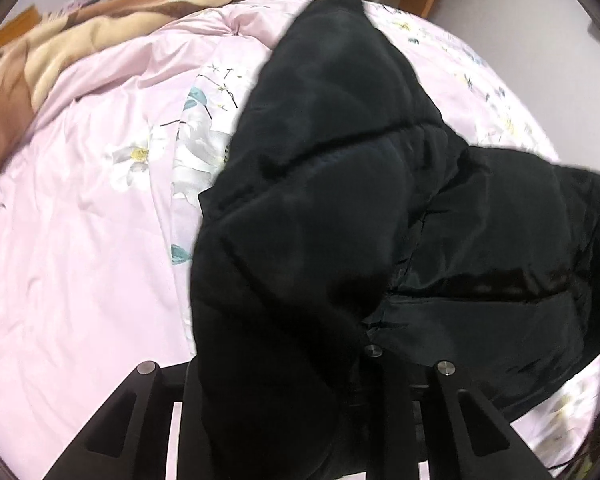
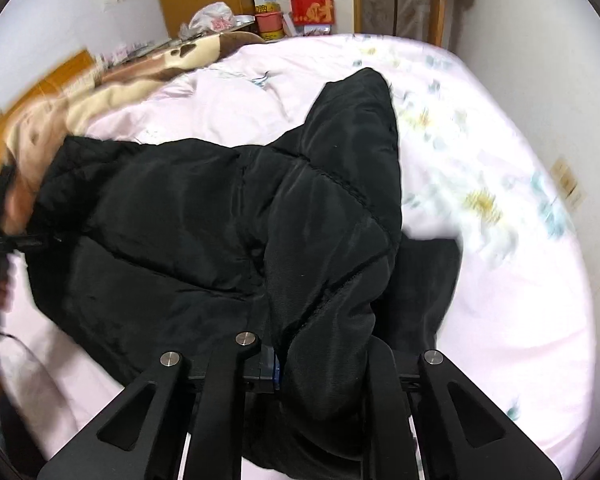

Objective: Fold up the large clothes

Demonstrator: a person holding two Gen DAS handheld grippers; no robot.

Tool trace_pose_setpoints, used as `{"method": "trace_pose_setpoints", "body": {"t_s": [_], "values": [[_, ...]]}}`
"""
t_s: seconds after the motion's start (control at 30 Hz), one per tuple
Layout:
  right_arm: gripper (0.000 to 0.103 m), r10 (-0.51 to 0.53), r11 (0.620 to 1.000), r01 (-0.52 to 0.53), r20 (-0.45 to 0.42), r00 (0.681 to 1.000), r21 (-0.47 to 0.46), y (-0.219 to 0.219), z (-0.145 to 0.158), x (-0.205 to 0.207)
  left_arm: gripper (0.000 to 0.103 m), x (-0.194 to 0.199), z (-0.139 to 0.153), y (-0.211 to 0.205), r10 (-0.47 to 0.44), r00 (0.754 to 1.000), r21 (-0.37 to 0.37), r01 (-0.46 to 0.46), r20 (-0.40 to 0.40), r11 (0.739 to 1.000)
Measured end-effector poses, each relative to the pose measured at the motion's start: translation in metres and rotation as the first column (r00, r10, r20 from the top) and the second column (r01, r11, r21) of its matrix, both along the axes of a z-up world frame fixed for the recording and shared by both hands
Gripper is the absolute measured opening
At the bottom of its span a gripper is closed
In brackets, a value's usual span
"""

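Observation:
A black padded jacket (image 1: 340,160) lies across a bed, partly lifted. In the left wrist view a thick bunch of it runs down between the fingers, and my left gripper (image 1: 280,360) is shut on that fold. From the right wrist view the jacket (image 2: 204,220) spreads to the left, and one puffy part hangs into my right gripper (image 2: 314,344), which is shut on it. The fabric hides the fingertips of both grippers. A person's hand (image 2: 16,204) with the other black gripper shows blurred at the left edge, against the jacket's far side.
A pink flowered quilt (image 1: 80,220) covers the bed (image 2: 500,300). A brown and cream blanket (image 1: 60,40) is heaped at the head end. Boxes and a red packet (image 2: 312,10) stand beyond the bed. A white wall (image 2: 540,60) runs along the bed's right side.

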State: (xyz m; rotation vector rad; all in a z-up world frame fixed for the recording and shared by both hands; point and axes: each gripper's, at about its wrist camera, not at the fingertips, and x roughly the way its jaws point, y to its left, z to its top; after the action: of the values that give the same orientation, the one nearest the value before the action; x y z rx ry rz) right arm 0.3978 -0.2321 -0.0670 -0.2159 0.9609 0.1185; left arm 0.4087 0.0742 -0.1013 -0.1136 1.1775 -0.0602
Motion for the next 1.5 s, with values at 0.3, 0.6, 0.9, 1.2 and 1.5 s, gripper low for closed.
{"method": "trace_pose_setpoints", "body": {"t_s": [0.3, 0.6, 0.9, 1.2, 1.5], "values": [[0.023, -0.075, 0.969, 0.085, 0.053, 0.996, -0.233, 0.022, -0.027, 0.001, 0.032, -0.001, 0.002, -0.014, -0.004, 1.0, 0.065, 0.005, -0.014, 0.998], [0.076, -0.287, 0.908, 0.345, -0.245, 0.926, 0.238, -0.092, -0.053, 0.036, 0.04, 0.034, -0.02, -0.02, -0.023, 0.999, 0.07, 0.027, -0.049, 0.997], [0.099, -0.235, 0.802, 0.408, -0.398, 0.887, 0.436, -0.123, -0.096, 0.054, 0.045, 0.051, -0.038, -0.024, -0.045, 0.995, 0.028, 0.048, -0.089, 0.998], [0.046, -0.144, 0.834, 0.302, -0.346, 0.927, 0.462, -0.103, -0.079, 0.045, 0.04, 0.036, -0.034, -0.014, -0.037, 0.997, 0.008, 0.037, -0.071, 0.999], [0.022, -0.147, 0.929, 0.2, -0.184, 0.972, 0.313, -0.065, -0.027, 0.027, 0.023, 0.008, 0.005, 0.006, -0.011, 1.0, -0.05, 0.012, 0.008, 0.999]]}}
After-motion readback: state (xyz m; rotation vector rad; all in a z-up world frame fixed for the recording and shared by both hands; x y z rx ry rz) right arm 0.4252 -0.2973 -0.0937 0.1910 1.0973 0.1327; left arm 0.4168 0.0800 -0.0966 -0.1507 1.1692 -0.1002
